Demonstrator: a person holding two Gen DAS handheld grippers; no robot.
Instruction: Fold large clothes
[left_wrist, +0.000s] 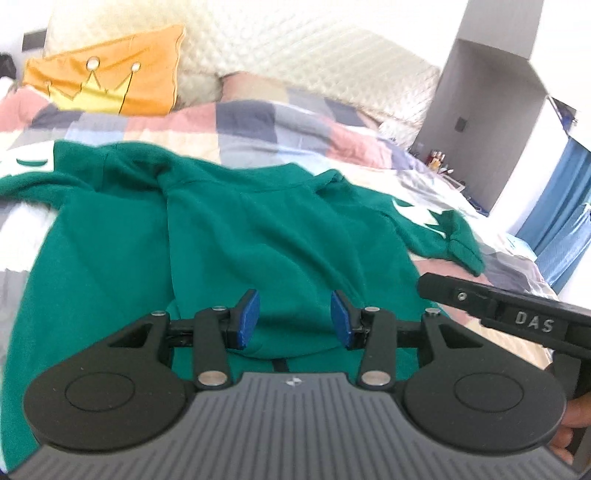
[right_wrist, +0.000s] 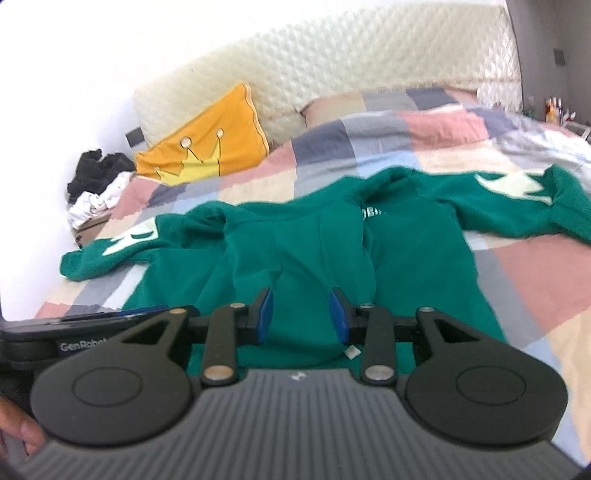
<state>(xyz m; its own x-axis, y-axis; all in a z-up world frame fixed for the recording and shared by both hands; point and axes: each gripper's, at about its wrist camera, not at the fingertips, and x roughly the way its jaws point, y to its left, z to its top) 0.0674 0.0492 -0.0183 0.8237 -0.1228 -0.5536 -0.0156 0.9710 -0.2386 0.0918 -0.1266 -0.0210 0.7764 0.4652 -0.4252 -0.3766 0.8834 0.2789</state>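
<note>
— Where did the cameras look from?
— Each sat on a gripper, low and close, facing across the bed (left_wrist: 258, 125) toward the headboard (right_wrist: 332, 62). Both saw the green sweater (left_wrist: 229, 236).

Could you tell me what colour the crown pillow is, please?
Orange pillow, yellow crown; clearest in the right wrist view.

the sweatshirt (right_wrist: 306, 251) lies spread on the quilt (right_wrist: 424, 125), sleeves out to both sides; behind it a cushion (right_wrist: 210, 147) leans against the headboard (right_wrist: 332, 55).
</note>
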